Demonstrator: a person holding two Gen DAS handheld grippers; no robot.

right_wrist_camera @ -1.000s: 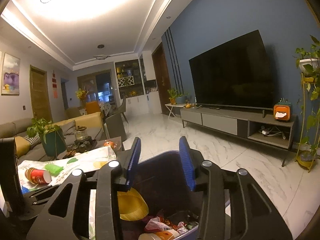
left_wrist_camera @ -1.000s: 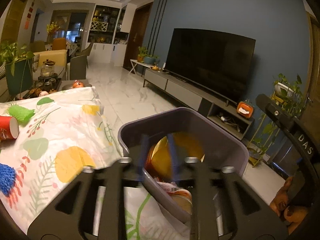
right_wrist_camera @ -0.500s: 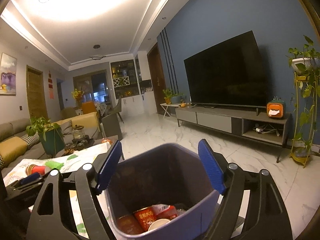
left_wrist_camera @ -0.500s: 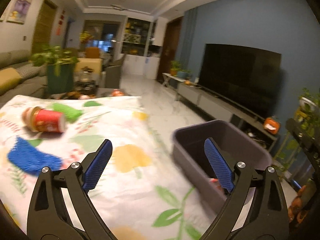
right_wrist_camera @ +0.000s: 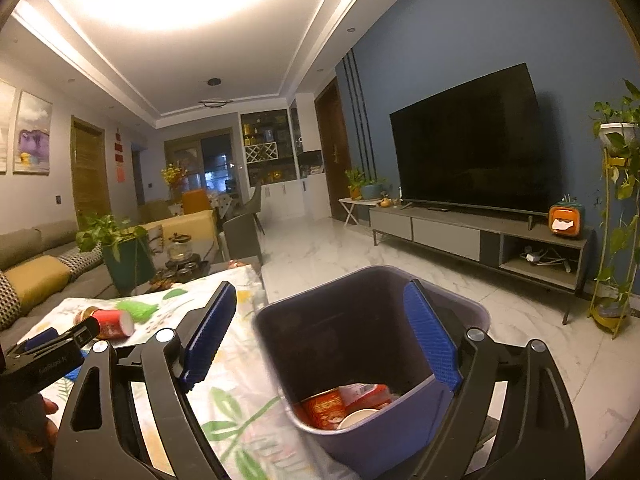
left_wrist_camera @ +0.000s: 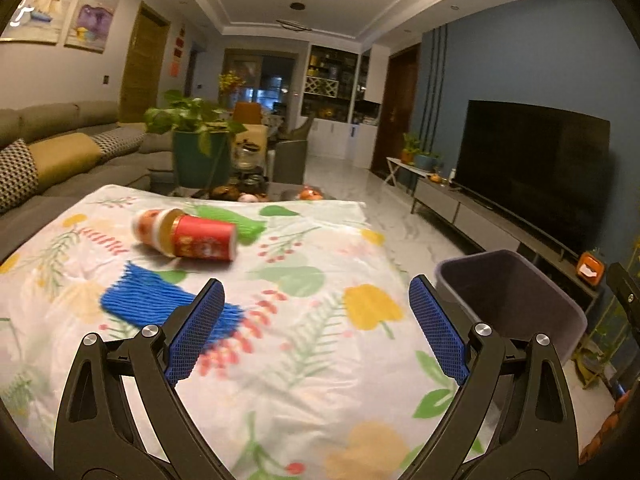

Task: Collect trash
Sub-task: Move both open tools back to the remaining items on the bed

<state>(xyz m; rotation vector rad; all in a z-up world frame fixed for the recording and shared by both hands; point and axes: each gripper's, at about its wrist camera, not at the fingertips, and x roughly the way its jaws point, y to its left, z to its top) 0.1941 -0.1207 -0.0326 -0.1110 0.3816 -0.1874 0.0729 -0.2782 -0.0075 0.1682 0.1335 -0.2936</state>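
Note:
On the floral tablecloth (left_wrist_camera: 304,360) lie a red paper cup (left_wrist_camera: 204,238) on its side, a small round jar (left_wrist_camera: 150,228) behind it, a green foam net (left_wrist_camera: 240,222) and a blue foam net (left_wrist_camera: 156,300). My left gripper (left_wrist_camera: 316,316) hovers open over the cloth, nearer than the blue net, holding nothing. The grey trash bin (left_wrist_camera: 516,300) stands off the table's right edge. In the right wrist view my right gripper (right_wrist_camera: 320,336) is open above the bin (right_wrist_camera: 332,320), which holds red wrappers (right_wrist_camera: 324,408) and a cup. The red cup (right_wrist_camera: 114,322) shows at left.
A potted plant (left_wrist_camera: 196,148) and tea things stand beyond the table's far edge. A sofa (left_wrist_camera: 60,160) runs along the left. The TV (right_wrist_camera: 468,140) and its console (right_wrist_camera: 480,236) line the right wall, with marble floor between. A plant stand (right_wrist_camera: 616,220) is at far right.
Both grippers opened over the bin. The left gripper then swung left from the bin to over the tablecloth, facing the cup and nets. The yellow item is no longer seen in the bin.

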